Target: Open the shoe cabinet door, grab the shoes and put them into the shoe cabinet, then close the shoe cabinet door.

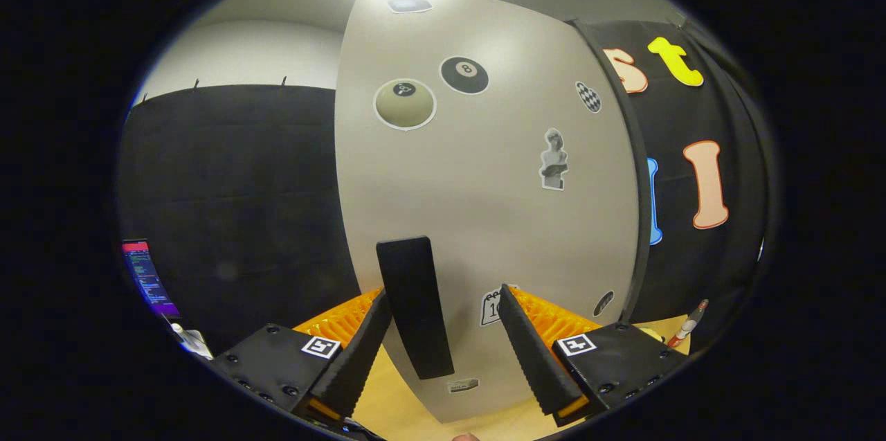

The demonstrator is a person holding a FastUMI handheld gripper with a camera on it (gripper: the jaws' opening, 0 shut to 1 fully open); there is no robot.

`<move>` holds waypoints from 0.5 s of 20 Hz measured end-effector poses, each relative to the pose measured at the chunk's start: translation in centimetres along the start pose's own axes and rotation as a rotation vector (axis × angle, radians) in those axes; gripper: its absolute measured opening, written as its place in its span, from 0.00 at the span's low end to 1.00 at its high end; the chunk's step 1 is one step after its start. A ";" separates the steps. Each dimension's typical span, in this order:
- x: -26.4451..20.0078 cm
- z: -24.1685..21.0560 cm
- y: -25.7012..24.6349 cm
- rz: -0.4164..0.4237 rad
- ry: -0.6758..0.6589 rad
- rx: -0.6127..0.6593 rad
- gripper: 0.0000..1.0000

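The shoe cabinet door stands just ahead of the gripper, its dark handle upright between the spread fingers; the left fingertip looks close to the handle, the right one is clear of it. Stickers dot the pale panel. Beyond, a lit screen glows to the left.
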State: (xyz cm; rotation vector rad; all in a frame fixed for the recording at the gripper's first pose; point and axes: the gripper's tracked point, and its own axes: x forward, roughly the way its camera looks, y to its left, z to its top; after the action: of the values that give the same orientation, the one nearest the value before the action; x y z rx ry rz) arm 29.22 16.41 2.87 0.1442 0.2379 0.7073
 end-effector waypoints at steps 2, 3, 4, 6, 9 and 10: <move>1.9 -0.5 1.2 -0.004 0.006 -0.040 0.97; 2.8 -0.7 1.7 -0.008 0.007 -0.058 0.98; 3.8 -0.9 2.2 -0.013 0.007 -0.072 0.97; 4.4 -1.4 3.1 -0.021 0.004 -0.088 0.98; 5.4 -1.7 3.5 -0.073 -0.009 -0.122 0.98; 6.2 -1.6 3.5 -0.094 -0.017 -0.130 0.98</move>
State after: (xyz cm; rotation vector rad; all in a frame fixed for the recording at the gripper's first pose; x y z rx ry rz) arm 31.17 23.17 0.99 0.0146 0.1808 0.6262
